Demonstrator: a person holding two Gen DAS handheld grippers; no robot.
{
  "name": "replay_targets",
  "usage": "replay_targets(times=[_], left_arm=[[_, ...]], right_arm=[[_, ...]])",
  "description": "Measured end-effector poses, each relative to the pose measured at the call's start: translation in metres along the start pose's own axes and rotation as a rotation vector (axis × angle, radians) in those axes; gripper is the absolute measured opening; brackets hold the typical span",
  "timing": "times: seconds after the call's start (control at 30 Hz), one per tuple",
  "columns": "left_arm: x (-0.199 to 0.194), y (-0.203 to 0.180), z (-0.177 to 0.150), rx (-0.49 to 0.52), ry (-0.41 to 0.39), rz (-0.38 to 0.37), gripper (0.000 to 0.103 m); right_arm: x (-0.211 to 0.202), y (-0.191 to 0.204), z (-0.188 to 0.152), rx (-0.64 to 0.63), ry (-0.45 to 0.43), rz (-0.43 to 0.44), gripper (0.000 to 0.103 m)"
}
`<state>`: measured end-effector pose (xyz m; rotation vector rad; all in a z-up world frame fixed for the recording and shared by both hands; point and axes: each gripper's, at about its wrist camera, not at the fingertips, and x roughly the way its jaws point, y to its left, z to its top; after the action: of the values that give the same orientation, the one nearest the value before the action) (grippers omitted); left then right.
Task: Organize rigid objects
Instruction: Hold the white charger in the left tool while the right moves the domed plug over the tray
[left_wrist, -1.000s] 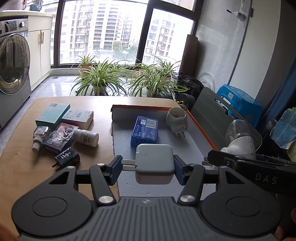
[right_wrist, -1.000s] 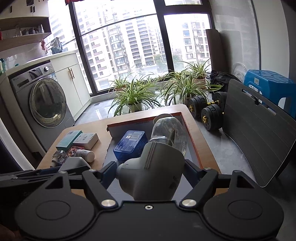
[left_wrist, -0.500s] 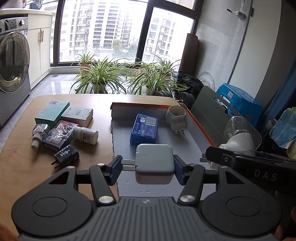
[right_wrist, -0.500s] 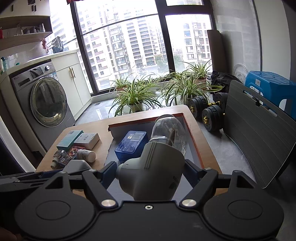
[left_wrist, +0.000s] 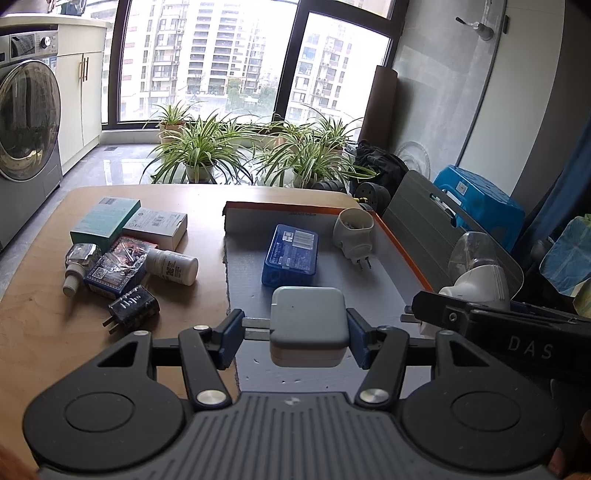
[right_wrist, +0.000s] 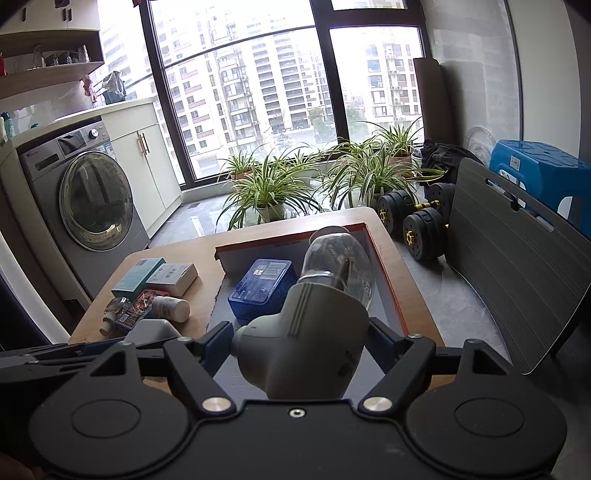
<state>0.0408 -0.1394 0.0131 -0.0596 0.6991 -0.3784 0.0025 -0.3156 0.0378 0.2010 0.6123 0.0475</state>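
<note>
My left gripper (left_wrist: 295, 334) is shut on a white square power adapter (left_wrist: 308, 325), held above the near end of the grey tray (left_wrist: 373, 291) with the orange rim. My right gripper (right_wrist: 301, 347) is shut on a white plug-in device with a clear bottle (right_wrist: 306, 343), held over the tray's right side; it also shows in the left wrist view (left_wrist: 480, 277). In the tray lie a blue box (left_wrist: 291, 254) and a white plug adapter (left_wrist: 354, 230).
On the wooden table (left_wrist: 55, 339) left of the tray lie a teal box (left_wrist: 105, 221), a white box (left_wrist: 157, 225), a pill bottle (left_wrist: 171, 266), a blue card pack (left_wrist: 114, 271), a small clear bottle (left_wrist: 75, 262) and a black charger (left_wrist: 133, 308). Potted plants (left_wrist: 199, 151) and a washing machine (left_wrist: 26, 122) stand beyond.
Both grippers have drawn back and risen slightly, keeping their objects. Nothing on the table or in the tray has moved.
</note>
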Motion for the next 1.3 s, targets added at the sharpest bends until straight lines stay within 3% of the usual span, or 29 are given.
replay_targets(times=[1.3], left_arm=[[0.0041, 0.0029, -0.0005, 0.002, 0.008, 0.003, 0.059]], right_arm=[[0.0079, 0.0015, 0.0046, -0.010, 0.009, 0.005, 0.092]])
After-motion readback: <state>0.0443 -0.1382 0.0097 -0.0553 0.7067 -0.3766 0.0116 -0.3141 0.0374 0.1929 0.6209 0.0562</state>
